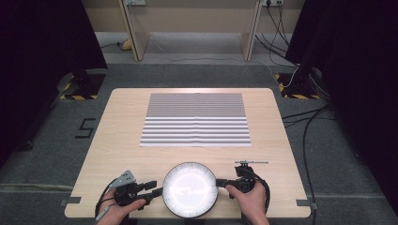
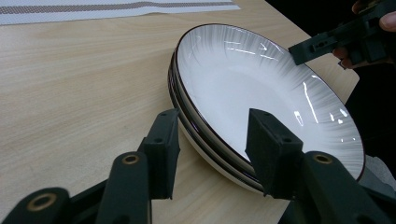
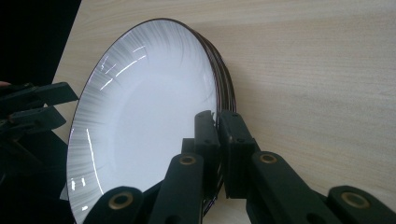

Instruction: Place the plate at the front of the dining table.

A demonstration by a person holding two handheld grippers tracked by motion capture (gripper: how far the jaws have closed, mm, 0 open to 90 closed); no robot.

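A: Status? Where's the stack?

B: Stack of plates (image 1: 190, 190) sits at the near edge of the desk (image 1: 117, 131), between my two claws. Looks like three, white glazed with dark rims, nested. The striped mat (image 1: 195, 119) lies farther back, well apart.

A: Claw states?

B: Right claw (image 3: 217, 122) is pinched nearly closed on the top plate's rim. Left claw (image 2: 212, 135) is wide open, jaws straddling the stack's edge, one jaw outside, one over the top plate, gripping nothing.

A: Handling?

B: I'd guess ceramic: stiff, fairly heavy, breakable, slick glaze. The rim is the only purchase. I'd bite deep on opposite rims, keep it level. A one-sided pinch could slip or tilt the top plate against those below.
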